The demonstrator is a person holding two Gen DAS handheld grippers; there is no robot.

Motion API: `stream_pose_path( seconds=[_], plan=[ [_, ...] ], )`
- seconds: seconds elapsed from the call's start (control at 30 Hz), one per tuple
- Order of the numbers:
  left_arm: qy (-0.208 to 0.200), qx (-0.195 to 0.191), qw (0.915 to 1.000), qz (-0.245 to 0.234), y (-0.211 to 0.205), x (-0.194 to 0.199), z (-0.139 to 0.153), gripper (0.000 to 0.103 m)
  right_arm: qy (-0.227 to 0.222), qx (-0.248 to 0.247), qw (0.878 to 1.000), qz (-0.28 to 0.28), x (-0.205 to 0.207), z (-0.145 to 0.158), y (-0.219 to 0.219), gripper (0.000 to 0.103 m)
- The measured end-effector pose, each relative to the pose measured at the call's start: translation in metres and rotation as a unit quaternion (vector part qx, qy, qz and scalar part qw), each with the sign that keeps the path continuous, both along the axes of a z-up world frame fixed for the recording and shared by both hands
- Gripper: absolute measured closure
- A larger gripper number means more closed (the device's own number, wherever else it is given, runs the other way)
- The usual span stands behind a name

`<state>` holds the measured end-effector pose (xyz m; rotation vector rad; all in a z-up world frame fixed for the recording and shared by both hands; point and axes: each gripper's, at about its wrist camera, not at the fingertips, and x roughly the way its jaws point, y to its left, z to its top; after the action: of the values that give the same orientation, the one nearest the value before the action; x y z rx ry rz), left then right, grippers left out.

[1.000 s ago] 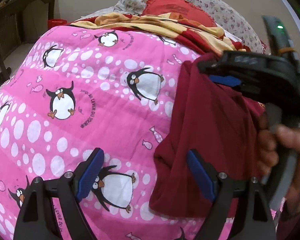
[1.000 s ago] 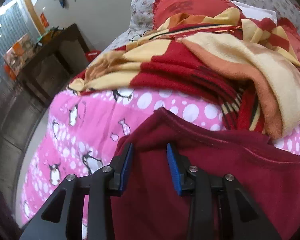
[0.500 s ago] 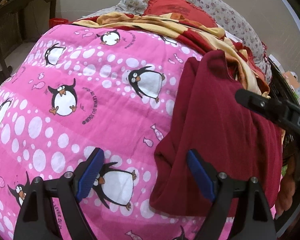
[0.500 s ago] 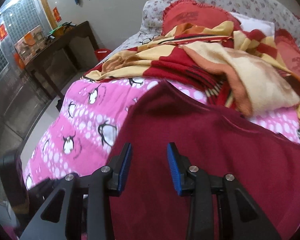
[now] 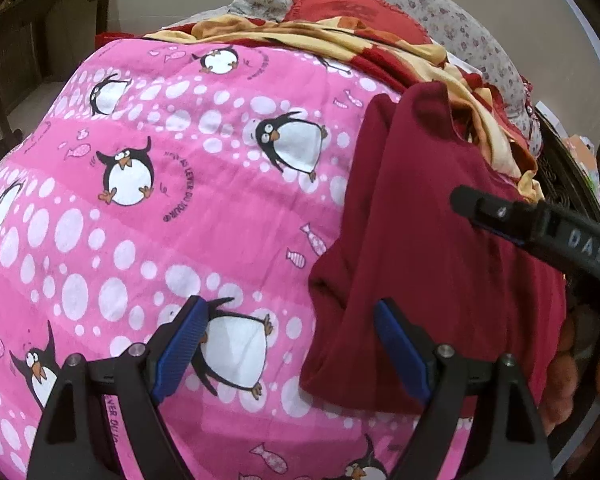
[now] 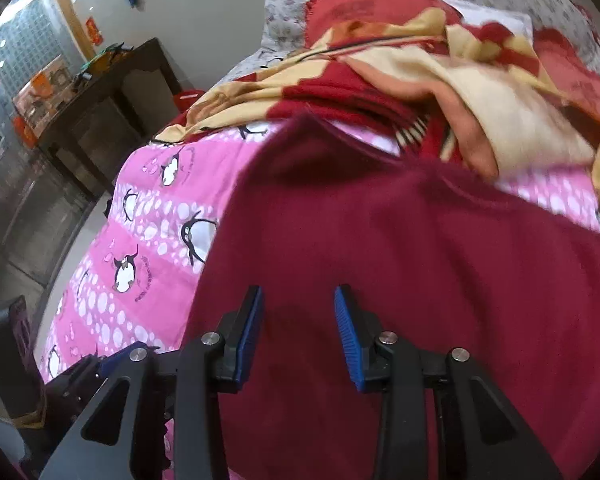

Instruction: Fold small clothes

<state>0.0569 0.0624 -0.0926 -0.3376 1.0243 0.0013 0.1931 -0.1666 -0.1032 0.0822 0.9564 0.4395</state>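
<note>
A dark red garment (image 5: 432, 236) lies folded on the pink penguin bedspread (image 5: 172, 184); it also fills the right wrist view (image 6: 400, 264). My left gripper (image 5: 288, 352) is open and empty, low over the bedspread, its right finger at the garment's near left edge. My right gripper (image 6: 299, 336) is open and empty, just above the garment's near part. It shows in the left wrist view (image 5: 540, 236) as a black arm over the garment's right side.
A crumpled red and yellow blanket (image 6: 440, 76) lies beyond the garment, with floral pillows (image 5: 440, 4) and a red cushion (image 6: 372, 4) behind. A dark wooden table (image 6: 100, 108) stands left of the bed. The bed's left edge drops to a tiled floor (image 6: 28, 248).
My right gripper has drawn back from the garment's far part toward its near side. My left gripper has stayed put and open. The garment lies still.
</note>
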Motion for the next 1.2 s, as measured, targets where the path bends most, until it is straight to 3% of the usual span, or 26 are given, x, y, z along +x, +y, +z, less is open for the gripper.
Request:
stream_pose_path(
  seconds=[0.3,0.6,0.73,0.83,0.97,1.03,1.1,1.2],
  plan=[
    [-0.001,-0.007,1.0,0.004,0.002,-0.001,-0.005,0.013,0.025,0.015,1.0,-0.012,0.009,-0.005,0.004,0.061],
    [-0.009,-0.006,0.9999,-0.001,0.001,-0.004,-0.008,0.011,0.0,0.01,1.0,-0.012,0.011,0.008,0.017,0.06],
    [-0.015,-0.01,0.9998,-0.003,0.001,-0.006,-0.009,0.01,-0.016,-0.025,1.0,-0.005,0.03,0.018,0.048,0.055],
    [-0.021,-0.01,0.9997,-0.008,0.001,-0.008,-0.009,0.009,-0.019,-0.093,0.995,0.001,0.043,0.012,0.078,0.051],
    [-0.028,-0.005,0.9993,-0.024,-0.002,-0.01,-0.009,0.006,-0.055,-0.206,0.977,0.012,0.049,-0.007,0.117,0.04],
    [-0.03,-0.004,0.999,-0.032,-0.003,-0.009,-0.008,0.006,-0.074,-0.216,0.974,0.012,0.05,-0.012,0.117,0.04],
    [-0.038,-0.008,0.9984,-0.04,-0.001,-0.006,-0.003,0.006,-0.085,-0.179,0.98,0.002,0.05,-0.008,0.102,0.053],
    [-0.063,-0.007,0.9967,-0.051,0.0,0.002,0.007,0.006,-0.057,-0.093,0.994,0.01,0.053,0.003,0.07,0.076]
  ],
)
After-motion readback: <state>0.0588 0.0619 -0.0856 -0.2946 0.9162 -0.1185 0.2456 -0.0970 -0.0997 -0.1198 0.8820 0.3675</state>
